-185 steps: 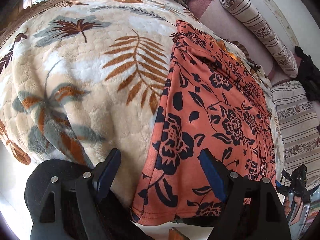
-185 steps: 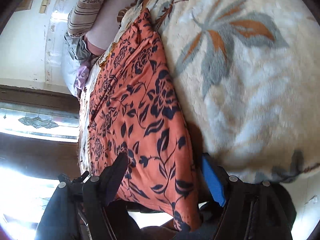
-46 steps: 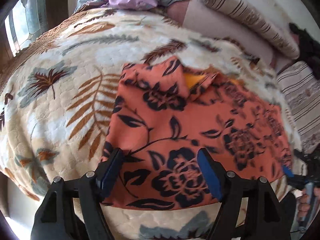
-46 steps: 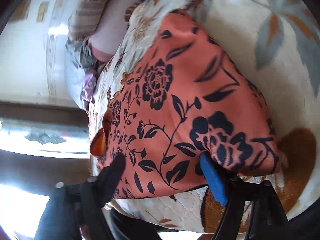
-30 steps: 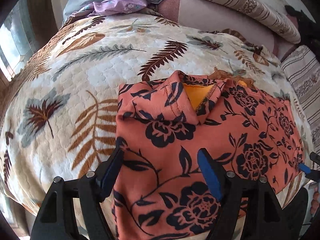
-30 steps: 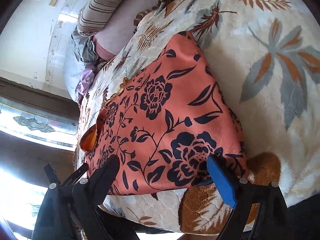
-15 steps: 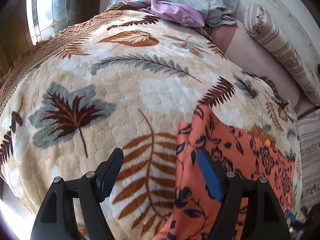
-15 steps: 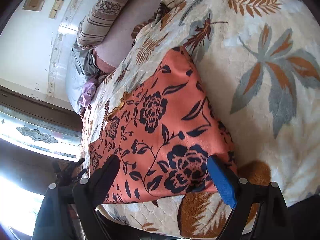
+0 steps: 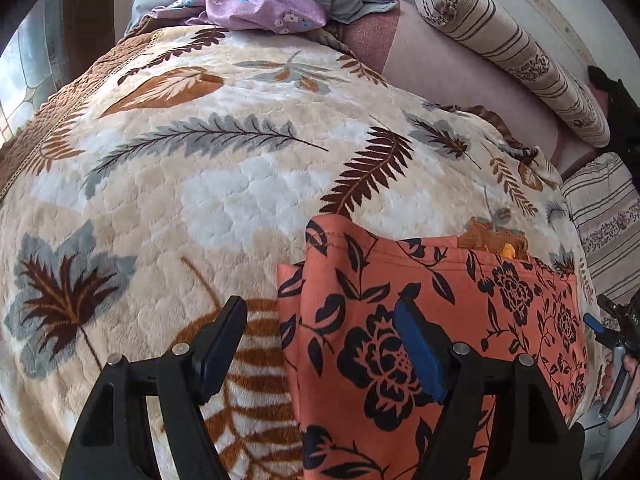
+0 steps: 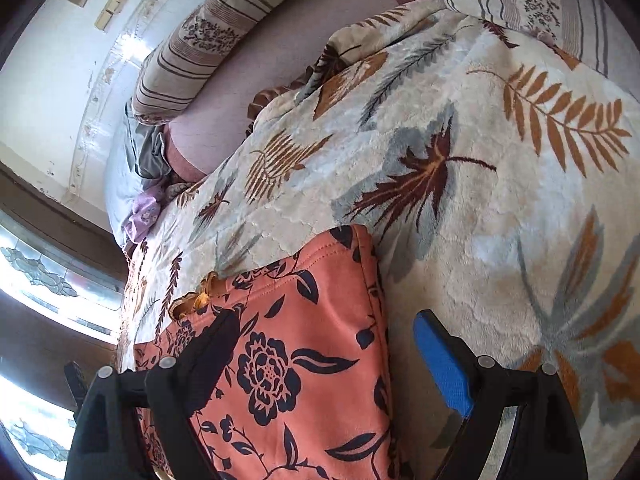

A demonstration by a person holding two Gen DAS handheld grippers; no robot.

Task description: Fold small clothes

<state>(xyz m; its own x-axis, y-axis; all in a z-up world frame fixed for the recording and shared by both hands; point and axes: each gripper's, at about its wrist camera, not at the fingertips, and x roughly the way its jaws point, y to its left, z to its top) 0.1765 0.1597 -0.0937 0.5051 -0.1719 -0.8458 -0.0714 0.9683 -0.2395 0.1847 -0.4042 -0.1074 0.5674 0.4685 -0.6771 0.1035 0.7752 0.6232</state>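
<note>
Both grippers are standing released: your left gripper (image 9: 318, 340) and right gripper (image 10: 324, 354) are gripping nothing. Each is straddling one side edge of the folded orange floral garment (image 9: 460, 300), which is lying flat on the leaf-patterned blanket (image 9: 192, 184), near the striped bolster (image 9: 508, 44).

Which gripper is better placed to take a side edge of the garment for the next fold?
Either, probably: each straddles its own side edge. The left gripper brackets the garment edge, the right gripper the opposite one. Both have open jaws, holding nothing.
</note>
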